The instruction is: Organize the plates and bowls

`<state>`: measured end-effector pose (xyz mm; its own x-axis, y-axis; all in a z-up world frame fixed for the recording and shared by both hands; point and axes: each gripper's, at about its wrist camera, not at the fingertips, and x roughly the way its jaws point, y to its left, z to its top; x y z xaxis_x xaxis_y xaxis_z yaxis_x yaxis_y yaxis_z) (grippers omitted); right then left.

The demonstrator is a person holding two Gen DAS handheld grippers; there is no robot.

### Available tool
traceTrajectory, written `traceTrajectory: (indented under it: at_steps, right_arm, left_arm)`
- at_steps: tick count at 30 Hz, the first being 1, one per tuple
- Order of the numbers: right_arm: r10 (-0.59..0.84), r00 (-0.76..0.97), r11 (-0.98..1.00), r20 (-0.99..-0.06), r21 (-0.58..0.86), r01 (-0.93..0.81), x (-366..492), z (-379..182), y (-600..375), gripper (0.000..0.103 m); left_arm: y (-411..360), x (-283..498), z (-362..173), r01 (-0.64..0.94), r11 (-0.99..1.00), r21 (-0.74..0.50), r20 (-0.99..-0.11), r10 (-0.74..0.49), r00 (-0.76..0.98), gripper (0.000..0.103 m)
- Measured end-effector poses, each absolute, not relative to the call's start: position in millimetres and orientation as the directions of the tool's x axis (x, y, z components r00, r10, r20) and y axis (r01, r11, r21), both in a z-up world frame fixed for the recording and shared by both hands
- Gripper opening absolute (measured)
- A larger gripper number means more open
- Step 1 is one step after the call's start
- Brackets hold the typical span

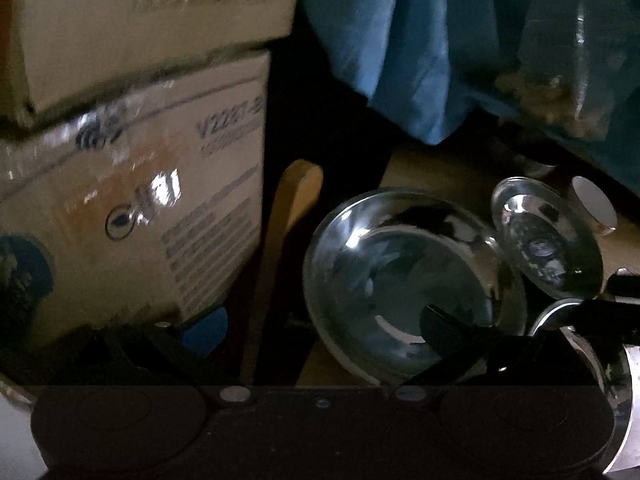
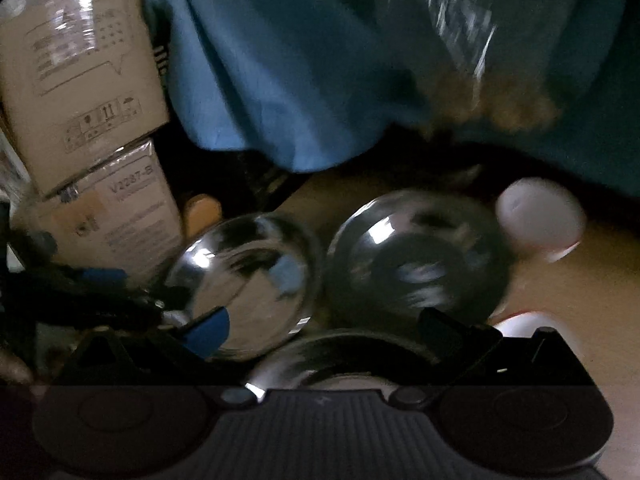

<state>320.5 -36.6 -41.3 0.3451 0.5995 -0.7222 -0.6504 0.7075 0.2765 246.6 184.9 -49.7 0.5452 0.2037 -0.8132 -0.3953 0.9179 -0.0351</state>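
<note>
Dim scene of silver, blue and tan

Shiny silver steel bowl (image 1: 404, 284) mirrors dark patches; draped blue cloth (image 1: 404, 48); tan cardboard boxes (image 1: 132, 184) with grey print; white cup (image 1: 594, 202); tan wooden counter (image 1: 436, 172)

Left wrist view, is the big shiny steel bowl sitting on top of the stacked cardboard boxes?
No, the big shiny steel bowl rests on the wooden surface, to the right of the stacked cardboard boxes.
</note>
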Motion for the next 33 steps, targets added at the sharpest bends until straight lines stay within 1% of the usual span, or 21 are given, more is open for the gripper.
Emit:
traceTrajectory:
  at_steps: [2,7,11,15,17,19,23,27,30,33]
  right_arm:
    - [0.604,0.286,0.705,-0.744,0.331,-0.627,330.9,-46.3,-26.1,0.096]
    - [0.588,0.237,0.707,-0.773,0.348,-0.616,344.0,-52.5,-6.0,0.086]
    - [0.583,0.189,0.693,-0.79,0.363,-0.623,347.0,-59.7,4.4,0.081]
    - [0.586,0.16,0.683,-0.794,0.379,-0.624,350.4,-64.4,10.2,0.074]
    - [0.586,0.15,0.683,-0.796,0.387,-0.619,351.7,-65.5,12.6,0.069]
    - [0.588,0.141,0.681,-0.796,0.394,-0.617,351.7,-66.2,13.3,0.066]
    - [0.588,0.132,0.681,-0.798,0.4,-0.613,352.2,-68.1,14.8,0.065]
    - [0.579,0.135,0.693,-0.804,0.399,-0.6,354.6,-70.9,15.9,0.061]
    - [0.579,0.128,0.694,-0.805,0.405,-0.595,356.2,-75.0,16.5,0.059]
    - [0.579,0.118,0.697,-0.807,0.415,-0.584,358.5,-80.7,17.6,0.051]
  left_arm:
    - [189.8,246.4,-54.1,-0.412,0.91,-0.045,-0.821,0.201,0.535,0.102]
    - [196.2,242.8,-63.0,-0.427,0.901,-0.076,-0.833,0.178,0.524,0.1]
    - [196.9,245.2,-66.7,-0.426,0.898,-0.108,-0.837,0.148,0.526,0.092]
    - [197.0,245.7,-68.3,-0.425,0.895,-0.136,-0.838,0.125,0.531,0.084]
    - [196.6,246.1,-68.5,-0.425,0.894,-0.143,-0.838,0.119,0.532,0.081]
    - [195.9,246.7,-68.4,-0.426,0.892,-0.151,-0.837,0.114,0.535,0.079]
    - [195.0,249.2,-69.8,-0.423,0.889,-0.174,-0.837,0.093,0.539,0.07]
    - [193.6,251.4,-72.4,-0.415,0.889,-0.191,-0.838,0.072,0.54,0.059]
    - [191.6,254.0,-74.6,-0.411,0.89,-0.196,-0.84,0.063,0.538,0.054]
    - [190.8,255.1,-75.5,-0.417,0.888,-0.195,-0.841,0.068,0.537,0.052]
